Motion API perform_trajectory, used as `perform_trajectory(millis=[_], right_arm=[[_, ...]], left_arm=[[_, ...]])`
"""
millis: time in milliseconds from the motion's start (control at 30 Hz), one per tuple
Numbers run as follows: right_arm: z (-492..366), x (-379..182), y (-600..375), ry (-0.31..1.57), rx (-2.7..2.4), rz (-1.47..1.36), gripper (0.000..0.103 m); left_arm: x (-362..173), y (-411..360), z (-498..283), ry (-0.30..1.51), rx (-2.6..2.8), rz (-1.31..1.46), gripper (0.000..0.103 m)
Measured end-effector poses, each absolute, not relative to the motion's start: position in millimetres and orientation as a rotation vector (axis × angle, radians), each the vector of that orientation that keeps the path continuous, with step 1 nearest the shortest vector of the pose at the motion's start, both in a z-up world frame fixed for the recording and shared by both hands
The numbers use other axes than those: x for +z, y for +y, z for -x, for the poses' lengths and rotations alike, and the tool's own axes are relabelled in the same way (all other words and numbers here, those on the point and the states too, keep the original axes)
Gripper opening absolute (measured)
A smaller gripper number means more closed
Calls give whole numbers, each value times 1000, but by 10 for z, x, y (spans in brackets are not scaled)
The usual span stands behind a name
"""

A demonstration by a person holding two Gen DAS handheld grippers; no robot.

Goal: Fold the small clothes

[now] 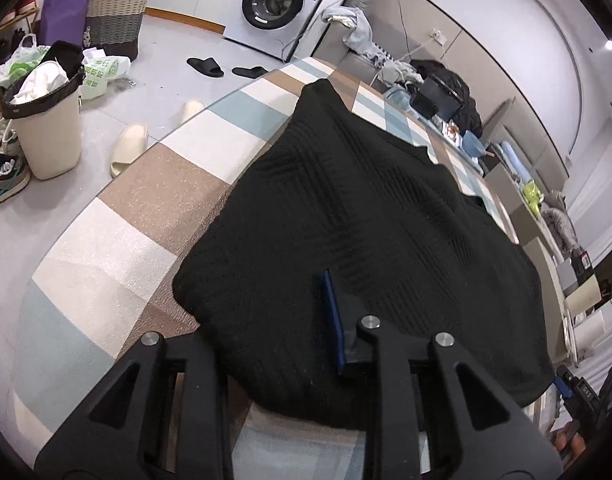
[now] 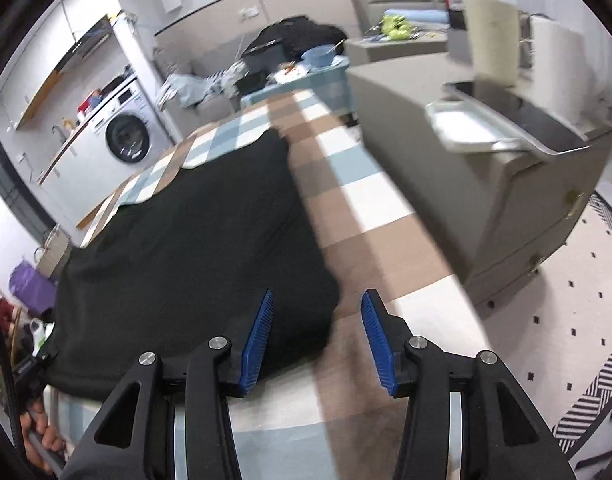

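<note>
A black knitted garment (image 1: 345, 220) lies spread flat on the checked table (image 1: 126, 240). It also shows in the right wrist view (image 2: 194, 232). My left gripper (image 1: 290, 320) is over the garment's near edge; only its right blue pad (image 1: 331, 316) shows, the left finger is hidden under the cloth, so the cloth sits between the jaws. My right gripper (image 2: 317, 336) is open and empty. Its left pad (image 2: 258, 340) hovers over the garment's near right corner and its right pad (image 2: 379, 340) is over bare table (image 2: 369, 200).
On the floor to the left stand a bin (image 1: 46, 120), a basket (image 1: 114, 20), slippers (image 1: 128, 148) and shoes. A washing machine (image 1: 278, 0) is at the back. A grey cabinet with a tray (image 2: 477, 128) stands right of the table. Clutter fills the table's far end (image 2: 290, 60).
</note>
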State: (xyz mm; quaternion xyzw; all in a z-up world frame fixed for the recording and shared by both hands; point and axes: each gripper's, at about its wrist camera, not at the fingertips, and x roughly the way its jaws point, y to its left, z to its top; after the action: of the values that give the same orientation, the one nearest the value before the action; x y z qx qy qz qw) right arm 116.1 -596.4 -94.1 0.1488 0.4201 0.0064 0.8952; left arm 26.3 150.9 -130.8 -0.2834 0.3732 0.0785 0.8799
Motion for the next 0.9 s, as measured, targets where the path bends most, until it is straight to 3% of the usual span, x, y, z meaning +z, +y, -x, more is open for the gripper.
perform_trajectory(millis=[67,133,533,733,900], right_arm=[[-1170,-922,-5982,856,38,-339,47],[-1210,-899,-5915,845,65,-342,48],[-1502,-1118,-4991,938,313,-151,67],[-1529,-1192,-4991,946,333,-142,68],[-1513,-1200,-5056,948,346,-172,68]], left_arm=[[-1313,1499,-275,755,157,582,11],[-1253,1459,-286,733,158,543,9],[-572,990,-369,585,47,283,7],[-251,276,-586,526,-168,187,7],[-325,-585,-747,592,-400,108,7]])
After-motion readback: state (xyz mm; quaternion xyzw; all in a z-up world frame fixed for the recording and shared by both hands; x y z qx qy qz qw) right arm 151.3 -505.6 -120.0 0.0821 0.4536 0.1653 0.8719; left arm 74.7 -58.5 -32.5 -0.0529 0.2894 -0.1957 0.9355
